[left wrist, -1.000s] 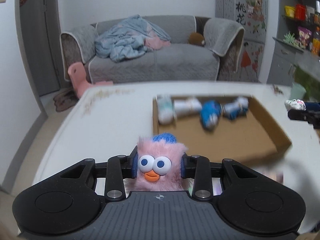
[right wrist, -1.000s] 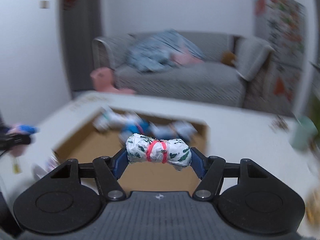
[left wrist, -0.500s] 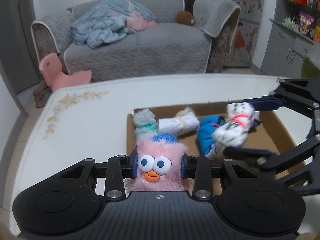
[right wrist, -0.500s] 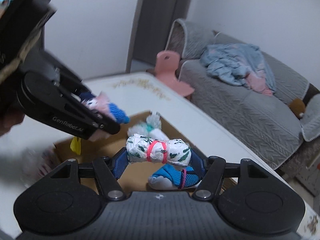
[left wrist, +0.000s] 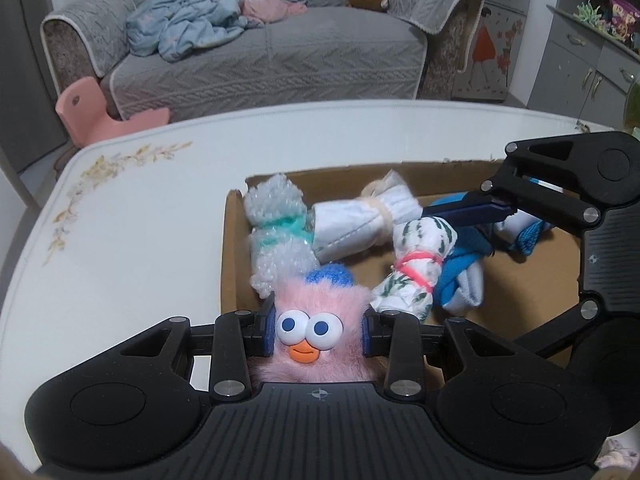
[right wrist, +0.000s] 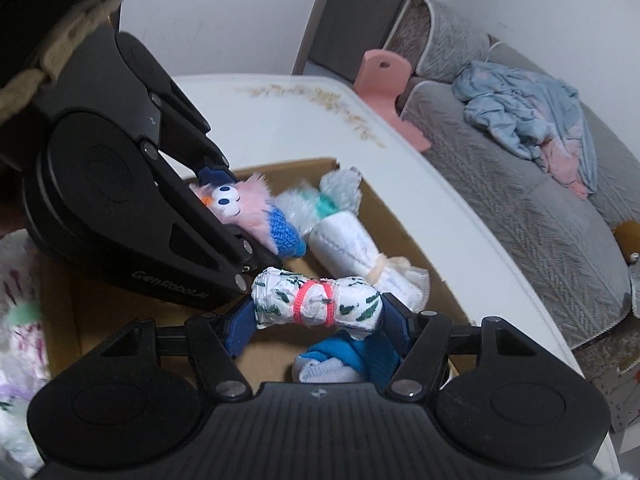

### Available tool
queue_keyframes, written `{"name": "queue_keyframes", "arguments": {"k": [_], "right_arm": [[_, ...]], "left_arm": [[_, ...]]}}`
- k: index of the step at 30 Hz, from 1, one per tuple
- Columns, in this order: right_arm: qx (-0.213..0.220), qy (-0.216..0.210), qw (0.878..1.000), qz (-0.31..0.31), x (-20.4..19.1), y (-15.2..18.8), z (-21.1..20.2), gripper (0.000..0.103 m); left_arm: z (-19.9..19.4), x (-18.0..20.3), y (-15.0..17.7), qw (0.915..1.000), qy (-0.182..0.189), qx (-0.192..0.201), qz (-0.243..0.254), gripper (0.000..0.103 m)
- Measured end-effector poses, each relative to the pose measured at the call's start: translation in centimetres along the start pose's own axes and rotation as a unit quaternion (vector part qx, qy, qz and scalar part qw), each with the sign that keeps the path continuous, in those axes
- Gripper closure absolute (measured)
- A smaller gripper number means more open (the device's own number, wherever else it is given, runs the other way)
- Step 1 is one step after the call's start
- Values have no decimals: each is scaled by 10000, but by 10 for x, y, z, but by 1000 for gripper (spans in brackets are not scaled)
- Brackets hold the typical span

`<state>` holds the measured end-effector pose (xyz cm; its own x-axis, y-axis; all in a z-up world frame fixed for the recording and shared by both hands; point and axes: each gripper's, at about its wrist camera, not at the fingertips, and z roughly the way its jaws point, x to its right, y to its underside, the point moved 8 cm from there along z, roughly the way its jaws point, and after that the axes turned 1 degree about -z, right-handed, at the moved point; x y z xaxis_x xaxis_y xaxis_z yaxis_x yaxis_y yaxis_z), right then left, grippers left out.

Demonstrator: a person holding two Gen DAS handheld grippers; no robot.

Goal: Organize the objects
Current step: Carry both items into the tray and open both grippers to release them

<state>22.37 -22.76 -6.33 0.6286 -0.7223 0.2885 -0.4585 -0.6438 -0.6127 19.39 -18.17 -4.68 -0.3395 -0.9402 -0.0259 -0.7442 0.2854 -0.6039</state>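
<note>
My left gripper (left wrist: 318, 330) is shut on a pink fuzzy toy (left wrist: 316, 316) with googly eyes and a blue cap, held over the near left part of a shallow cardboard box (left wrist: 230, 248). It also shows in the right wrist view (right wrist: 248, 216). My right gripper (right wrist: 318, 316) is shut on a white leaf-print bundle (right wrist: 316, 302) tied with a pink band, held over the box; it also shows in the left wrist view (left wrist: 416, 264). In the box lie a bubble-wrap bundle (left wrist: 276, 228), a white cloth roll (left wrist: 360, 220) and blue socks (left wrist: 460, 276).
The box sits on a white table (left wrist: 140, 220) with a floral print. A grey sofa (left wrist: 260, 52) with a blue blanket and a pink chair (left wrist: 88, 116) stand beyond the table. Patterned plastic bags (right wrist: 16, 320) lie left of the box.
Both grippers have moved in over the box, still holding their objects. The right gripper has come close beside the left one, and the bundle now hangs just past the pink toy.
</note>
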Motion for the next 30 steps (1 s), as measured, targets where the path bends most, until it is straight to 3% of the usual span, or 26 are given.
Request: {"name": "queue_keyframes", "arguments": {"k": [10,18,30], "right_arm": [[-303,-69,9994,-177,-4,6,7,39],[-343,-16,9992,-223,-5,9,-1,23],[-71,23,10000,-60,-2,-9,-30,17]], "left_arm": [[9,6,1,10000,11,-39,55,59],[6,6,-5,10000,-47,60,16,37],[-43,0,-13,9987,-62,494,-57,18]]}}
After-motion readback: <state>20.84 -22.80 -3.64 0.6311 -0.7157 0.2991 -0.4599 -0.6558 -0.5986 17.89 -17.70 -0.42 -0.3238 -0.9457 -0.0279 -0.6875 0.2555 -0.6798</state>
